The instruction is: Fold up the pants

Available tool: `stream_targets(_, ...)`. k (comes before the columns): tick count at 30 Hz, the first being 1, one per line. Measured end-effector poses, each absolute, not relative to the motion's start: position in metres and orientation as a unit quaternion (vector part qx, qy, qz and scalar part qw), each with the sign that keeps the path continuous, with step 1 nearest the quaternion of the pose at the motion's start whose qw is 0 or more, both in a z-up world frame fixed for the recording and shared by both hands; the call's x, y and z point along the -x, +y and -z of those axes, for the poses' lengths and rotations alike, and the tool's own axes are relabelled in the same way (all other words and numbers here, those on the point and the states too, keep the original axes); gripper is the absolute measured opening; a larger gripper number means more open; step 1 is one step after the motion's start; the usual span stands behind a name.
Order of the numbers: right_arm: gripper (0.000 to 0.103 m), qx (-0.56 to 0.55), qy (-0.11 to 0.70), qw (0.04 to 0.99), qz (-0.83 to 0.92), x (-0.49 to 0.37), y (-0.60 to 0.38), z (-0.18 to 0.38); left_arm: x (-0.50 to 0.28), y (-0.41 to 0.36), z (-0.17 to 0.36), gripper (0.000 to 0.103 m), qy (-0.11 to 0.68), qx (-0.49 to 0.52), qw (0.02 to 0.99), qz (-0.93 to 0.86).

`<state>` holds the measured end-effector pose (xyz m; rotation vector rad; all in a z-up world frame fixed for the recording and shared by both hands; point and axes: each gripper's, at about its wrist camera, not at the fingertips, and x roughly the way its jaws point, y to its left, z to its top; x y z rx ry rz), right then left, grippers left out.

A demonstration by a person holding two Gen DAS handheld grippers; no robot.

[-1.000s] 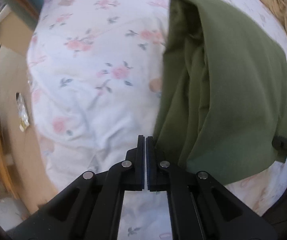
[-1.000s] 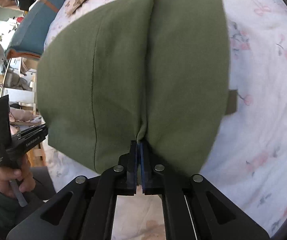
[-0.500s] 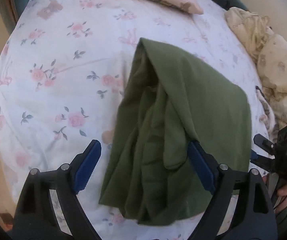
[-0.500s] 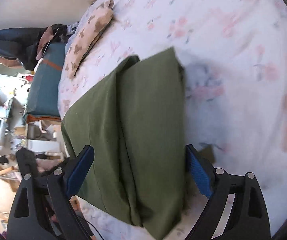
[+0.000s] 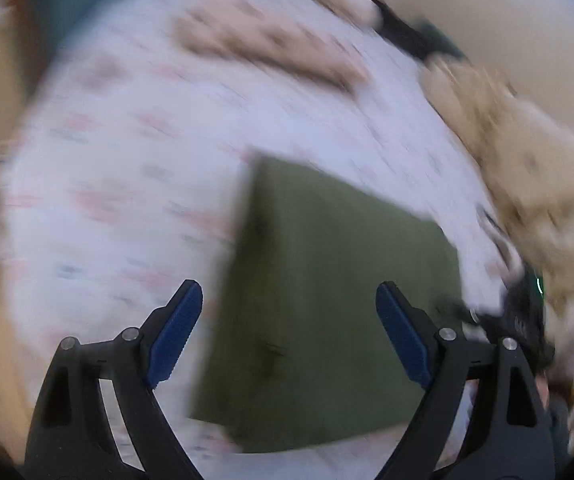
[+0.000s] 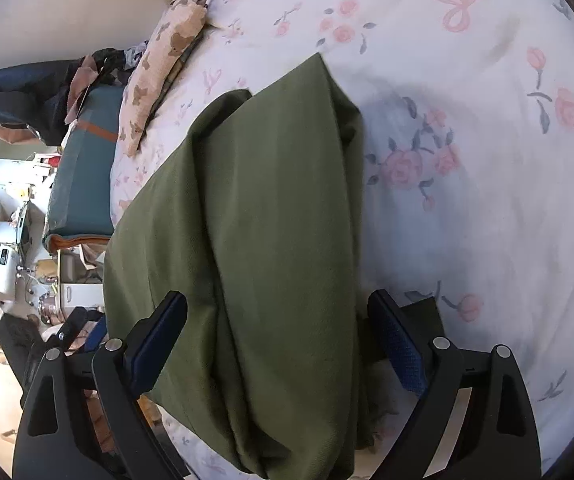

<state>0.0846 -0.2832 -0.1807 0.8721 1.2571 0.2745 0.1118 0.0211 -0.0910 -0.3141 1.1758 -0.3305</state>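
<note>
Lying on the flowered bedsheet (image 6: 467, 208), the green pants (image 6: 271, 232) form a compact folded block, so the folding looks close to finished; at most some squaring of the loose layered edge seems left. Through the blurred left wrist view, the left gripper (image 5: 289, 336) is spread wide and holds nothing, the pants (image 5: 327, 300) lying beyond it. Likewise the right gripper (image 6: 279, 344) gapes wide, empty; whether it touches the cloth I cannot tell.

Heavy motion blur is seen across the left wrist view. The right wrist view is sharp and daylit; a soft shadow is cast on the white floral bedsheet (image 6: 467, 208). Fisheye bending is marked at the edges.
</note>
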Motion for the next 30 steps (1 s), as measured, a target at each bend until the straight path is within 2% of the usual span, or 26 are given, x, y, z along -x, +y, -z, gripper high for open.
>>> stream_targets(3, 0.094, -0.388, 0.562, 0.716, -0.143, -0.087, -0.277, 0.177, -0.119, 0.009, 0.132, 0.087, 0.607, 0.079, 0.782, 0.113)
stream_targets(7, 0.094, -0.357, 0.586, 0.712, -0.152, -0.089, -0.267, 0.186, -0.125, 0.028, 0.169, 0.095, 0.649, 0.134, 0.739, 0.12)
stream_targets(9, 0.094, -0.336, 0.596, 0.713, -0.151, -0.09, -0.259, 0.193, -0.125, 0.027, 0.169, 0.094, 0.645, 0.125, 0.742, 0.132)
stream_targets(10, 0.095, -0.328, 0.592, 0.72, -0.153, -0.089, -0.256, 0.192, -0.124, 0.026, 0.169, 0.088, 0.641, 0.124, 0.744, 0.141)
stream_targets(12, 0.092, -0.31, 0.59, 0.727, -0.165, -0.091, -0.244, 0.19, -0.124, 0.023, 0.169, 0.059, 0.634, 0.143, 0.74, 0.176)
stream_targets(13, 0.075, -0.299, 0.588, 0.73, -0.18, -0.091, -0.236, 0.189, -0.127, 0.021, 0.168, 0.036, 0.635, 0.155, 0.733, 0.187)
stream_targets(14, 0.066, -0.288, 0.589, 0.731, -0.191, -0.091, -0.228, 0.188, -0.126, 0.019, 0.166, 0.022, 0.635, 0.163, 0.731, 0.19)
stream_targets(15, 0.06, -0.281, 0.589, 0.732, -0.193, -0.092, -0.225, 0.187, -0.124, 0.014, 0.16, 0.019, 0.628, 0.15, 0.737, 0.2)
stream_targets(16, 0.041, -0.278, 0.583, 0.737, -0.201, -0.093, -0.223, 0.182, -0.123, 0.009, 0.15, 0.015, 0.617, 0.125, 0.75, 0.204)
stream_targets(18, 0.031, -0.274, 0.562, 0.75, -0.216, -0.094, -0.222, 0.165, -0.124, 0.007, 0.132, 0.012, 0.607, 0.117, 0.763, 0.192)
stream_targets(20, 0.026, -0.263, 0.534, 0.771, -0.225, -0.093, -0.222, 0.144, -0.127, 0.008, 0.107, 0.011, 0.578, 0.137, 0.781, 0.192)
stream_targets(25, 0.025, -0.276, 0.475, 0.799, -0.244, -0.11, -0.228, 0.088, -0.145, 0.013, 0.037, 0.011, 0.511, 0.151, 0.824, 0.194)
stream_targets(30, 0.025, -0.238, 0.443, 0.823, -0.265, -0.186, -0.215, 0.043, -0.216, 0.025, 0.005, 0.011, 0.47, 0.144, 0.852, 0.18)
